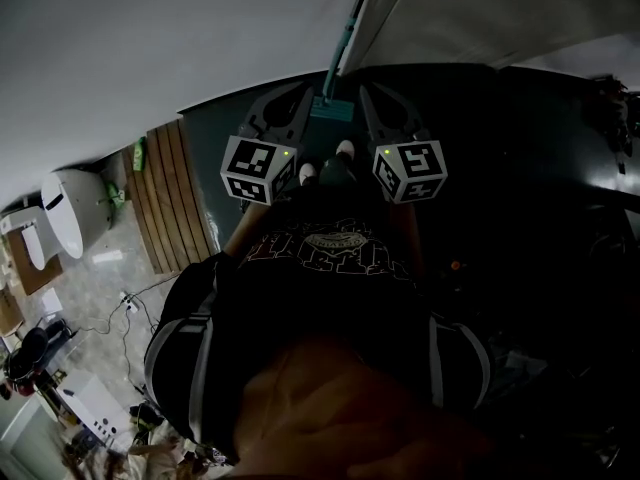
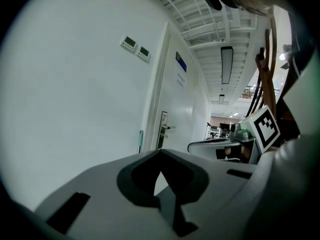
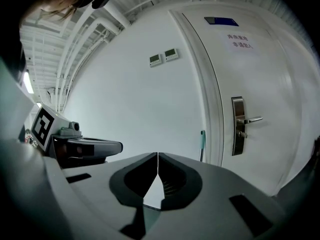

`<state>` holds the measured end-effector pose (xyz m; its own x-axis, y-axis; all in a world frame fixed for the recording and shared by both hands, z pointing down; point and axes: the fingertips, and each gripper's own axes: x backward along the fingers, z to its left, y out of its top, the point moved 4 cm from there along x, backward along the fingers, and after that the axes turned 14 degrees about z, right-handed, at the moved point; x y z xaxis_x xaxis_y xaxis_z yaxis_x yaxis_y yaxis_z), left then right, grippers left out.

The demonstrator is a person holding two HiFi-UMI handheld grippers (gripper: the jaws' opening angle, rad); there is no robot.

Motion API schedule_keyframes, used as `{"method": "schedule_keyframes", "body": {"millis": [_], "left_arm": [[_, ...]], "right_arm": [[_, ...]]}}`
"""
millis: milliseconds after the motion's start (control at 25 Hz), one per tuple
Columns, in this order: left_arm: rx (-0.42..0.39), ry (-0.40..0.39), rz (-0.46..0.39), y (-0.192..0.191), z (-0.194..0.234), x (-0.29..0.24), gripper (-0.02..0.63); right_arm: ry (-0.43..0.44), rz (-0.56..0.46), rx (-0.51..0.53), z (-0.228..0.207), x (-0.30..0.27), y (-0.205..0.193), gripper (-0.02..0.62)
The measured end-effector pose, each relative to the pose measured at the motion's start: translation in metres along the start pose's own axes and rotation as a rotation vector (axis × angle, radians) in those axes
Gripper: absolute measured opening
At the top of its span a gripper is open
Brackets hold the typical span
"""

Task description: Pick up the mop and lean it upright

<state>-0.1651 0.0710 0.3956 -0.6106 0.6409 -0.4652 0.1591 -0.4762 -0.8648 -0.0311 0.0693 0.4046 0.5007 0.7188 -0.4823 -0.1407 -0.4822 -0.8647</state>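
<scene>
The mop (image 1: 331, 109) stands upright in front of you. Its teal head is on the floor (image 1: 500, 148) and its pole goes up along the wall (image 1: 150, 48), so I judge that the leaning step is done and the wall carries the weight. In the right gripper view the mop (image 3: 202, 140) shows as a thin teal tip just beside the door frame, and in the left gripper view the mop (image 2: 141, 140) is at the same place, left of the door (image 2: 175, 109). Nothing of it lies between your fingers. The left gripper (image 2: 159, 173) has its fingers clenched together and empty, and the right gripper (image 3: 157, 170) is clenched and empty in the same way. In the head view the left gripper (image 1: 300, 92) and the right gripper (image 1: 368, 92) point at the mop head from either side of it. They seem apart from it, but this view alone does not prove it. You probably hold them there to catch the pole if it slides on the smooth floor. The room is a bright corridor with white walls, a lever (image 3: 241, 125) on the door (image 3: 260, 84), and two small panels (image 3: 164, 57) on the wall.
</scene>
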Motion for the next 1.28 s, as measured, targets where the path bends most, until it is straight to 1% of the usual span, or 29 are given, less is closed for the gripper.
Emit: {"method": "schedule_keyframes", "body": {"millis": [200,360,800,960,1160,1280], "left_arm": [[0.006,0.005,0.01,0.01,0.005,-0.023,0.048],[0.001,0.016,0.005,0.028,0.011,-0.043,0.048],[0.002,0.046,0.003,0.071,0.015,-0.119,0.048],[0.006,0.057,0.004,0.081,0.014,-0.141,0.048],[0.021,0.088,0.012,0.084,0.023,-0.162,0.048],[0.013,0.078,0.018,0.088,0.025,-0.172,0.048]], "right_arm": [[0.011,0.005,-0.006,-0.022,-0.013,0.006,0.02],[0.027,0.001,0.007,-0.041,-0.027,0.023,0.02],[0.092,-0.023,0.032,-0.115,-0.063,0.06,0.02],[0.107,-0.018,0.042,-0.137,-0.072,0.065,0.02],[0.116,-0.003,0.053,-0.153,-0.081,0.066,0.02],[0.112,0.002,0.035,-0.162,-0.085,0.065,0.02]]}}
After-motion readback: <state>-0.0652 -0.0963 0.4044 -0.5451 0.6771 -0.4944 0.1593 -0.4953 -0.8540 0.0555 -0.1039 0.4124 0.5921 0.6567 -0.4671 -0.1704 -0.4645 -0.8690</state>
